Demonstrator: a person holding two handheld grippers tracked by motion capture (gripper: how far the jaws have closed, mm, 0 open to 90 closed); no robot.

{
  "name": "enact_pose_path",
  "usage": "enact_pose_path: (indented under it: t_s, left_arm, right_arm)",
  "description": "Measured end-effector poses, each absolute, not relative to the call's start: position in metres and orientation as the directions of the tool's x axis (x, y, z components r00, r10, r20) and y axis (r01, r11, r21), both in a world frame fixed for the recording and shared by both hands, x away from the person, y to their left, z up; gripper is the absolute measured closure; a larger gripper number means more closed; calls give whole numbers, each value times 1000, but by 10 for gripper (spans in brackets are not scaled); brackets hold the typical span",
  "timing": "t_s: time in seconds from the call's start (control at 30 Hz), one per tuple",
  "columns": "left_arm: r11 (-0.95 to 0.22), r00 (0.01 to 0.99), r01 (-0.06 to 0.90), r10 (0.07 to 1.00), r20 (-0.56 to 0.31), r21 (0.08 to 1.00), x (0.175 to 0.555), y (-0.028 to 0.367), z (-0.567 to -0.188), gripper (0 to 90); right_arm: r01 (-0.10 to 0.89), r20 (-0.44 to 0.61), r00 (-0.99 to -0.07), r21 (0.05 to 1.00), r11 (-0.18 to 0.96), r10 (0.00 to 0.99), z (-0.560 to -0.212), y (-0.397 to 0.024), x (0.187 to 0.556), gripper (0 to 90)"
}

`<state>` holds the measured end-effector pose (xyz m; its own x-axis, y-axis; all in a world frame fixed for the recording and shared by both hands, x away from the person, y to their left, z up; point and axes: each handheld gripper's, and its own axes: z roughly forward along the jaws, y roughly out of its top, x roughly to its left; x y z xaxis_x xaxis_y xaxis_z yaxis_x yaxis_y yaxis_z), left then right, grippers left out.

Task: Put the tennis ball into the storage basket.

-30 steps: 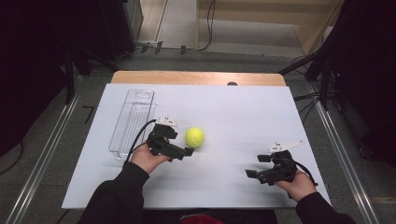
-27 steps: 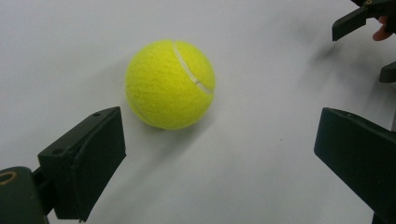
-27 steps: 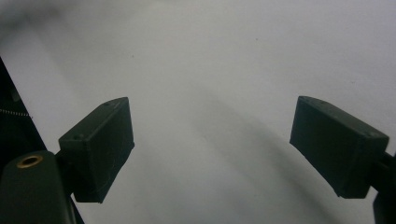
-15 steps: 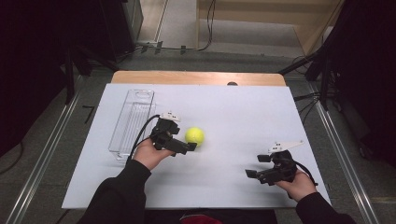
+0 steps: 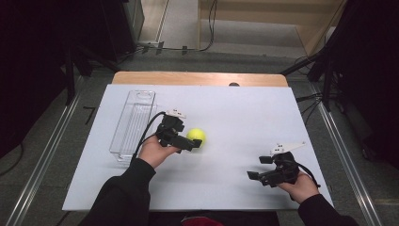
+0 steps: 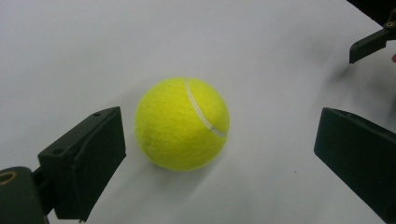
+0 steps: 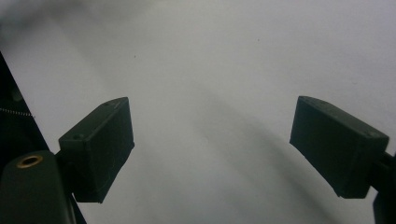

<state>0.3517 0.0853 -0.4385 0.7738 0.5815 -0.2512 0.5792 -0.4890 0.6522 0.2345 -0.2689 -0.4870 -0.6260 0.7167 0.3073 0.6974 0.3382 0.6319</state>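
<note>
A yellow-green tennis ball (image 5: 195,137) rests on the white table sheet (image 5: 235,117) near its middle. My left gripper (image 5: 188,139) is right at the ball's left side, open, jaws spread on either side. In the left gripper view the tennis ball (image 6: 182,123) lies just ahead of the left gripper (image 6: 219,154), nearer the left jaw, untouched. My right gripper (image 5: 258,168) hovers open near the front right of the sheet, nothing between its jaws; the right gripper view has bare sheet ahead of the right gripper (image 7: 212,149).
A clear plastic tray (image 5: 134,123) lies lengthwise on the sheet's left side, just left of my left hand. A wooden table edge (image 5: 197,78) runs along the back. Metal rails (image 5: 44,155) flank the table, and cables lie on the floor beyond.
My left gripper has crept forward and rightward, closing in on the ball. The ball and my right gripper have stayed put.
</note>
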Motion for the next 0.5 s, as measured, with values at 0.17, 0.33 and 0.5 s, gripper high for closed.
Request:
enact_pose_path:
  t_s: [0.17,0.33,0.5]
  left_arm:
    - [-490,773,579,584,-249,652,356,80,-439,27]
    - [-492,773,578,585,-245,651,361,74,-438,28]
    - [-489,776,570,584,-237,661,366,68,-436,28]
  right_arm:
    - [697,307,-627,630,341,716,-488,-267,234,114]
    - [698,308,-627,631,339,716,-487,-267,234,114]
    - [696,306,-629,632,342,714,-487,-267,234,114]
